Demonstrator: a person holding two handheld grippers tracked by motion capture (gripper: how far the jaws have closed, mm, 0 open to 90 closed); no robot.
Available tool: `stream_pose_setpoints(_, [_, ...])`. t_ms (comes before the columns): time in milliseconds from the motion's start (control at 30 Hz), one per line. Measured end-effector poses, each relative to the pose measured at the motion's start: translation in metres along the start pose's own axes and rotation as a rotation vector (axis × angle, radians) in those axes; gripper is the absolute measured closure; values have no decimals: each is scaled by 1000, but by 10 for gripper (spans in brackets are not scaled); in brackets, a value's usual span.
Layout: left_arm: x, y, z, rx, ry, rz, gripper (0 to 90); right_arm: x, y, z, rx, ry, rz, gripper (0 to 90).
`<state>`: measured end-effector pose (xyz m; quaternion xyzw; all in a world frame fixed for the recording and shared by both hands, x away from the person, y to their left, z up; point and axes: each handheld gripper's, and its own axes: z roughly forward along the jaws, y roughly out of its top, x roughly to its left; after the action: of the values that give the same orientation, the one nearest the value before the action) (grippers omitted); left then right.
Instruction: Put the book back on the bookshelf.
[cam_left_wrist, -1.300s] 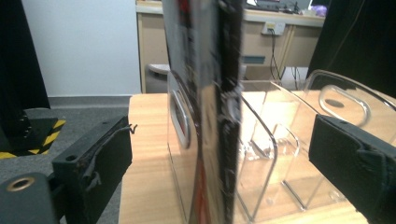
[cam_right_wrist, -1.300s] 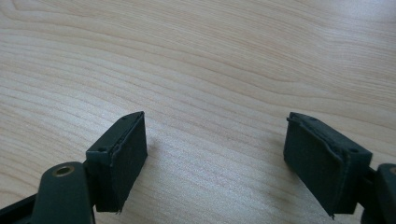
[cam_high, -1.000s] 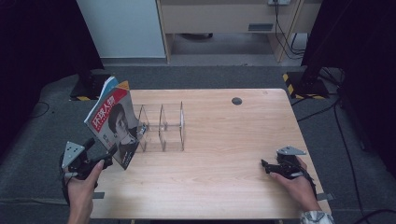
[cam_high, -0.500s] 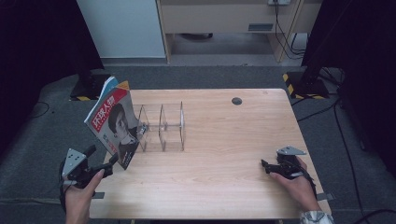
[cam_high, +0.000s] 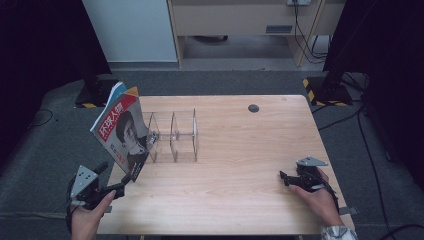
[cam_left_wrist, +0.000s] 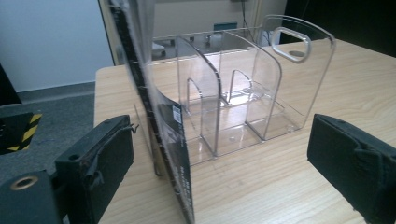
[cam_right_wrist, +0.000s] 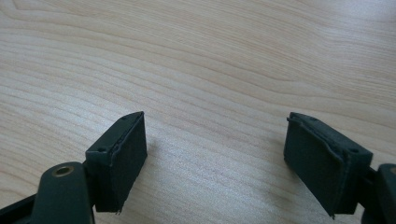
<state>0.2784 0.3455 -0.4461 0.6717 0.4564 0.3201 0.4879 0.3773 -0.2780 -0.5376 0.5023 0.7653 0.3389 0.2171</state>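
One clear organizer (cam_high: 172, 136) stands on the table (cam_high: 240, 190), split into three compartments. One magazine (cam_high: 121, 131) leans against the organizer's left end. Two grippers: one (cam_high: 120, 186) near the organizer, one (cam_high: 286, 179) well apart.

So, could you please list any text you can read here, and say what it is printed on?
"环球人物": white title on the red band of the magazine cover.
Small print lower on that cover: too small to read.
Barcode label on the magazine's edge: blurred, unreadable.
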Motion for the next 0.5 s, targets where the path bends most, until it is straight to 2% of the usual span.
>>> stream_pose_setpoints(200, [-9,0,2,15,-28,24,66,0,0,0,0,0,0,217])
stream_pose_setpoints(500, [-18,0,17,46,-66,46,66,0,0,0,0,0,1,216])
